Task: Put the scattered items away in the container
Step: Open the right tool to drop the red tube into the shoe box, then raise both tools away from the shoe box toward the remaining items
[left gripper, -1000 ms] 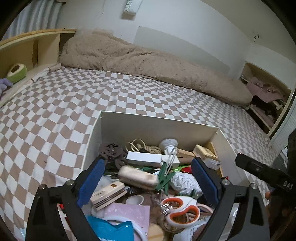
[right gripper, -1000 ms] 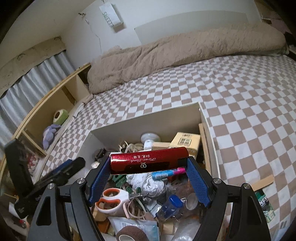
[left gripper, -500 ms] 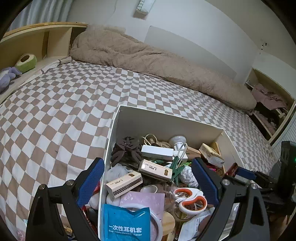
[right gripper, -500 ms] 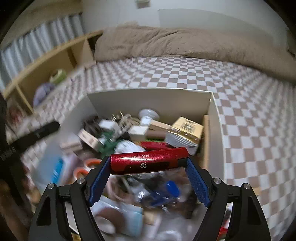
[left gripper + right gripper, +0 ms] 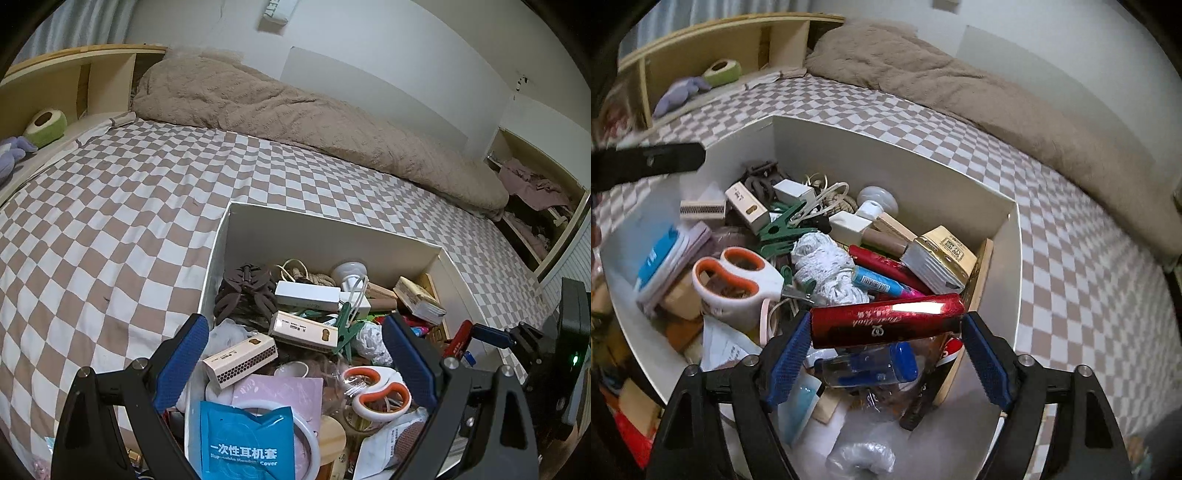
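Note:
A white open box (image 5: 325,236) stands on the checkered bed, full of small items: scissors (image 5: 376,391), a green clothespin (image 5: 345,325), small cartons. My right gripper (image 5: 886,347) is shut on a shiny red box (image 5: 886,319), held crosswise above the box's near right part (image 5: 1015,258). The red box and right gripper also show in the left wrist view (image 5: 460,339). My left gripper (image 5: 295,365) is open and empty, above the box's near left side.
The checkered bedspread (image 5: 110,221) spreads around the box. A beige duvet (image 5: 295,122) lies along the wall. A wooden shelf (image 5: 66,85) with plush toys (image 5: 44,125) stands at the left. Small clutter lies beside the box's near edge (image 5: 631,424).
My right gripper has carried the red box forward and down over the white box. My left gripper has drawn back to the left; the box now sits further right in its view.

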Demonstrator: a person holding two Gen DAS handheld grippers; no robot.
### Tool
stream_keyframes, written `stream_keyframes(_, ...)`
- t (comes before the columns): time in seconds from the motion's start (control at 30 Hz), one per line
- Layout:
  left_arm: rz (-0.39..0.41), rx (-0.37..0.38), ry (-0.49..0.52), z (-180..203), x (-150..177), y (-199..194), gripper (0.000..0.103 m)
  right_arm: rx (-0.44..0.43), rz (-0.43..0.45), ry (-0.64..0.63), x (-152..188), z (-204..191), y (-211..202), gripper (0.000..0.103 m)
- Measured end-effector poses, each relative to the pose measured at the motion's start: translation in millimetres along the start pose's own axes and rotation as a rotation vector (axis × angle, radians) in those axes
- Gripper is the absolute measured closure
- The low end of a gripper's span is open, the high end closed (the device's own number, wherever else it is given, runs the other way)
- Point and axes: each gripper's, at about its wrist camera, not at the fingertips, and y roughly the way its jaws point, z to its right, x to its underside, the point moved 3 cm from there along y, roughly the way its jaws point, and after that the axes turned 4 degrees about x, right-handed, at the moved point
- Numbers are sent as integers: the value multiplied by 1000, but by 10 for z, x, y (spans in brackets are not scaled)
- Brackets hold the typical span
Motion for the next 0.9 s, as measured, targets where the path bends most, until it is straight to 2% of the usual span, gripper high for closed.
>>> stream_keyframes(0.03, 2, 1, -2, -7, -2, -8, 7, -1, 5, 4, -2, 12, -12, 6)
stream_keyframes(0.07, 3, 2, -4, -12, -3, -14, 7, 0, 12, 12, -5, 36, -30, 5)
stream_keyframes(0.47, 5, 10, -8, -24, -19, -48, 7, 63, 25, 233, 51, 540, -166, 5)
stream_keyframes(0.9, -1, -23, 54, 95, -7, -106, 5, -50, 93, 387, 92, 619, -299, 5)
